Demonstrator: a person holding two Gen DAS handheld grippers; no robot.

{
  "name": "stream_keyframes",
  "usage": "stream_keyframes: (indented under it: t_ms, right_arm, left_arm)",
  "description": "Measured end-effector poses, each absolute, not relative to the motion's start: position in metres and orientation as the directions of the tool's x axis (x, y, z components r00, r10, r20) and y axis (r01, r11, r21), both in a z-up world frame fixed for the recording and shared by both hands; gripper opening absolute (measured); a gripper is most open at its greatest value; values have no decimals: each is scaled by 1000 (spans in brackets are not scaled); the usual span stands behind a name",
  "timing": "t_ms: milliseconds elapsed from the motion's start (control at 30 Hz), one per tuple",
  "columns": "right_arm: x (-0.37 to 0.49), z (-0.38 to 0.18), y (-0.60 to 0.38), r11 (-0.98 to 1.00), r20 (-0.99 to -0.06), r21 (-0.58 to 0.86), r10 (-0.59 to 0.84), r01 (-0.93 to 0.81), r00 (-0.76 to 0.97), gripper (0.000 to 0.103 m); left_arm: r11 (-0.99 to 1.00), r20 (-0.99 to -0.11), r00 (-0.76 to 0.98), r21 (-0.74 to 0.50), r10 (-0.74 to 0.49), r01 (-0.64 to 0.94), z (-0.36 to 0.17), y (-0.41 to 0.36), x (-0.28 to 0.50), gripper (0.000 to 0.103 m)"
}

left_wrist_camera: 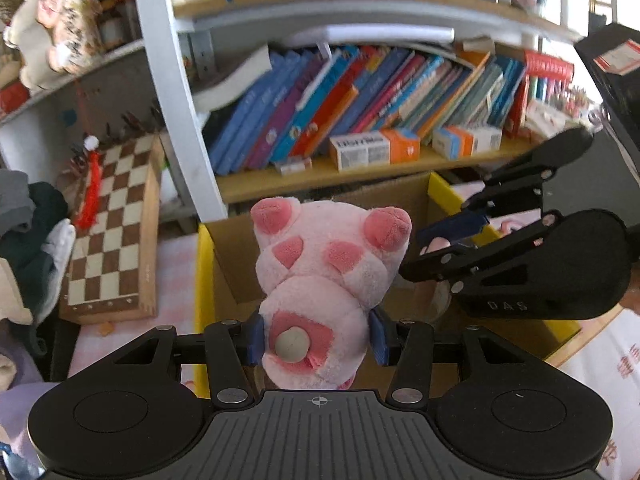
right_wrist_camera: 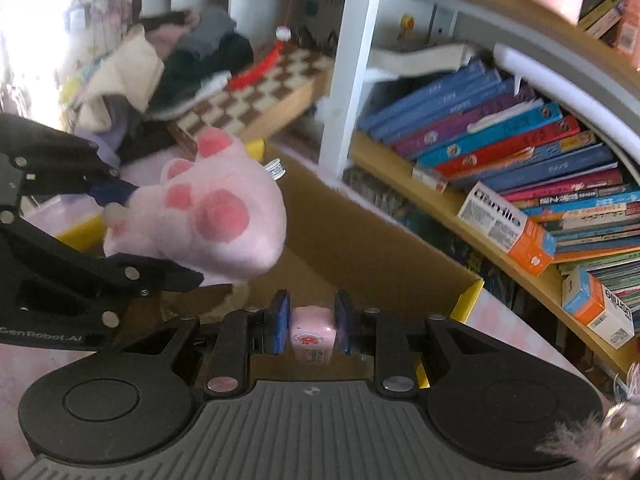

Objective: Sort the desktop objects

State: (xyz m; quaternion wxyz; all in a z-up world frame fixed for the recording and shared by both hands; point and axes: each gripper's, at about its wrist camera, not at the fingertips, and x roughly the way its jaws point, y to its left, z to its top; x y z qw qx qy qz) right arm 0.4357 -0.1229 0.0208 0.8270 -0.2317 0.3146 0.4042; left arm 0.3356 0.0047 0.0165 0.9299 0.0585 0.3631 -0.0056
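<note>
My left gripper (left_wrist_camera: 317,339) is shut on a pink plush paw toy (left_wrist_camera: 326,280) and holds it above an open cardboard box with yellow edges (left_wrist_camera: 204,272). The plush also shows in the right wrist view (right_wrist_camera: 208,216), at the left, over the same box (right_wrist_camera: 360,240). My right gripper (right_wrist_camera: 312,322) is shut on a small pink cube-shaped object (right_wrist_camera: 312,334) above the box's near edge. The right gripper also shows in the left wrist view (left_wrist_camera: 444,246), to the right of the plush, with its pink load barely visible.
A bookshelf with slanted books (left_wrist_camera: 360,96) and orange-white boxes (left_wrist_camera: 374,148) stands behind the box. A chessboard (left_wrist_camera: 116,228) and a clothes pile (left_wrist_camera: 28,240) lie at the left. A pink-white tablecloth (right_wrist_camera: 512,320) covers the desk.
</note>
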Motion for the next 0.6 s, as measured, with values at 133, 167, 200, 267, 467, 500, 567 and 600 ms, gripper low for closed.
stream_keyframes:
  t_ms: [133,167,200,267,467,500,567,600]
  right_arm:
    - [446,9,-120,553,-738,-146,491,-820,462,23]
    - [448,6,-119,550,-744,-150,485,-822,460,23]
    - [449,4,-118,545,-751,-153,478,-824,456,23]
    - [452,-1,-117,539,-762,-155,468,-828,447,23]
    - [456,-11,-113,532,-786,-154,445,-833,429,23]
    - [456,-13,-112,529,-789,-156,442,-834,427,23]
    - [456,-14,-110,522,-795,-157,436,-838,421,23]
    - [456,-15,-109,519,-798,-158,434,-840,418,23]
  left_arm:
    - [991,-701,712,114,36,63,7,6,346,48]
    - [991,-707,706,117,38,65,5,6,348,48]
    - [990,-713,700,121,40,66,4,7,350,48]
    - [990,-724,688,127,44,70,0,7,354,48]
    - [988,-747,663,134,46,82,-8,9,362,48]
    - [987,-751,659,134,46,83,-9,9,363,48]
    - [987,-759,650,135,46,88,-13,9,365,48]
    - [987,-763,645,135,46,89,-14,9,366,48]
